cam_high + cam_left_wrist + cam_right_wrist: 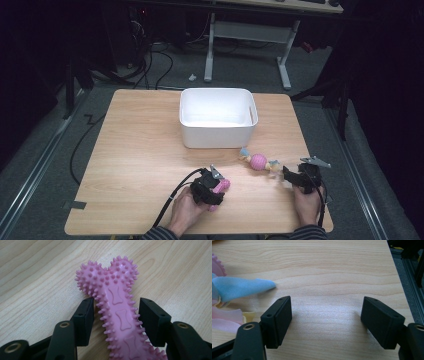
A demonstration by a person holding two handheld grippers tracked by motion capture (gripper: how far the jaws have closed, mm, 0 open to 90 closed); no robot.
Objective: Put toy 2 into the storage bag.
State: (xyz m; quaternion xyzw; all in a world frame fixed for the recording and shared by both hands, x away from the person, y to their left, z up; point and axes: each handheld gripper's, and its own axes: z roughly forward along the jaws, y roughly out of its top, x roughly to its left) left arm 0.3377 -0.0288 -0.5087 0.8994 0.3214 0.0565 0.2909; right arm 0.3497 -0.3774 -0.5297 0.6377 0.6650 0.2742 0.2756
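Observation:
A pink spiky bone-shaped toy (117,305) lies flat on the wooden table (140,150) near the front edge. My left gripper (116,320) straddles the toy's shaft. Both pads sit right at the tips of the spikes, and a thin strip of wood shows beside the left pad. From above, the pink bone toy (223,185) pokes out from under the left gripper (219,192). My right gripper (325,320) is open over bare wood. The right gripper (287,175) points at a rope toy with a pink ball (258,161), whose blue fabric end (239,287) lies just left of its jaws.
A white plastic bin (217,136) stands open-topped at the middle back of the table. The table's right edge (398,277) is close to the right gripper, with dark floor and a rail beyond. Cables and desk legs lie on the floor behind.

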